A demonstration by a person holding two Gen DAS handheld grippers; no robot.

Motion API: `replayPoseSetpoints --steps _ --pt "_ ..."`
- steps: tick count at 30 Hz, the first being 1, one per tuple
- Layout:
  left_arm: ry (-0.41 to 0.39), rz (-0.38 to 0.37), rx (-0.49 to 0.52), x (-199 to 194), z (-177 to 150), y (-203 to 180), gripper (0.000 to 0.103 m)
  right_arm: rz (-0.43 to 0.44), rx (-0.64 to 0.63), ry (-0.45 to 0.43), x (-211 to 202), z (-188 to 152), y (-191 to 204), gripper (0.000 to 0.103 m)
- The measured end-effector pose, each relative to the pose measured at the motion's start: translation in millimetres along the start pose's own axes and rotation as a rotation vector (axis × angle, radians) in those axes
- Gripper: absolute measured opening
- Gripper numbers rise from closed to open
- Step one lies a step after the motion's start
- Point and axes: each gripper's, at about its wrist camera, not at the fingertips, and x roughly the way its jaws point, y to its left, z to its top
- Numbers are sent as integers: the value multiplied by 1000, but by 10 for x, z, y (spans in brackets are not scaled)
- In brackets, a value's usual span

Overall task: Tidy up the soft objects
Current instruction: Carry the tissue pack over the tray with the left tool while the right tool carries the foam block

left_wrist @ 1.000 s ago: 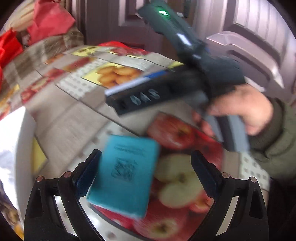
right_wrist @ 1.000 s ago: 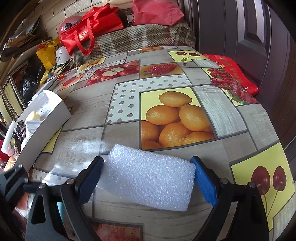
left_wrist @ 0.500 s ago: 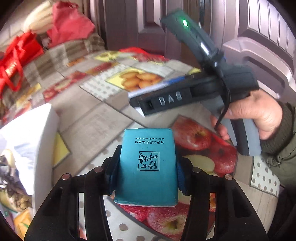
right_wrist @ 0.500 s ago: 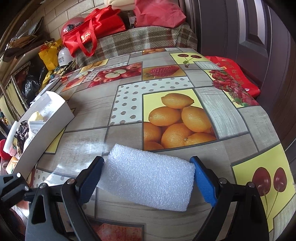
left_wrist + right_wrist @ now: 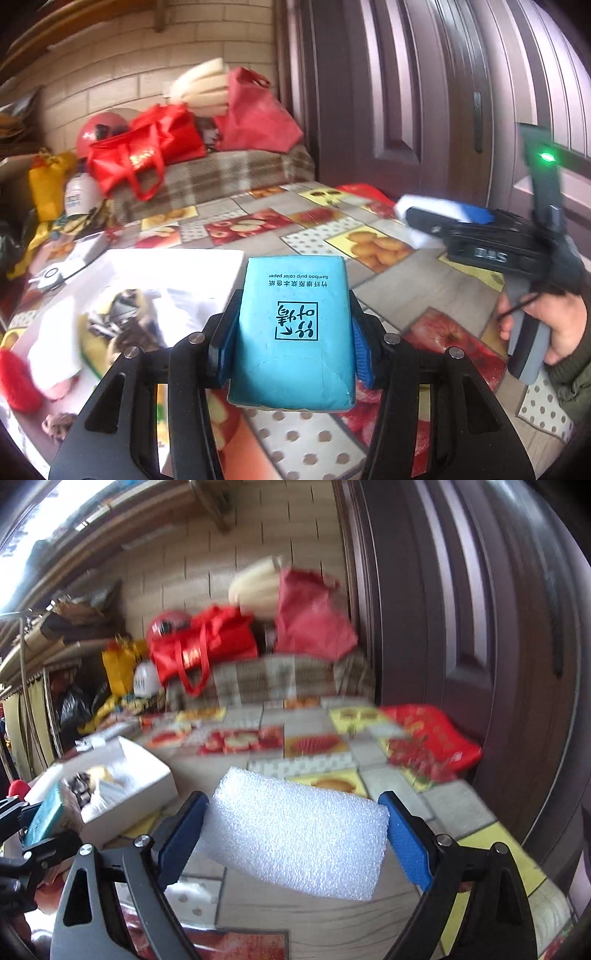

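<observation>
My left gripper (image 5: 291, 339) is shut on a blue tissue pack (image 5: 293, 328) with black print and holds it above the table, just right of the white box (image 5: 122, 266). My right gripper (image 5: 295, 834) is shut on a white foam block (image 5: 295, 830) and holds it lifted above the table. In the left wrist view the right gripper (image 5: 480, 243) shows at the right with the foam block (image 5: 428, 210). In the right wrist view the tissue pack (image 5: 46, 818) shows at the far left, beside the white box (image 5: 140, 775).
The white box holds several soft items, with a red one (image 5: 16, 384) at its near end. A fruit-print cloth (image 5: 332, 236) covers the table. Red bags (image 5: 147, 155) and a plaid cushion sit behind it. A dark door (image 5: 424, 92) stands to the right.
Both grippers have lifted their loads off the table. The left gripper closed on the tissue pack a second ago and has swung left toward the white box. The right gripper closed on the foam.
</observation>
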Motion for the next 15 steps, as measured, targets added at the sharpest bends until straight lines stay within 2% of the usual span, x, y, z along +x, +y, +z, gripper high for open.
replayPoseSetpoints --steps 3,15 --pt "-8 22 -6 -66 -25 60 50 -24 -48 -65 -86 20 108 92" --pt "-35 140 -113 -343 -156 499 50 6 -35 -51 -54 33 214 92"
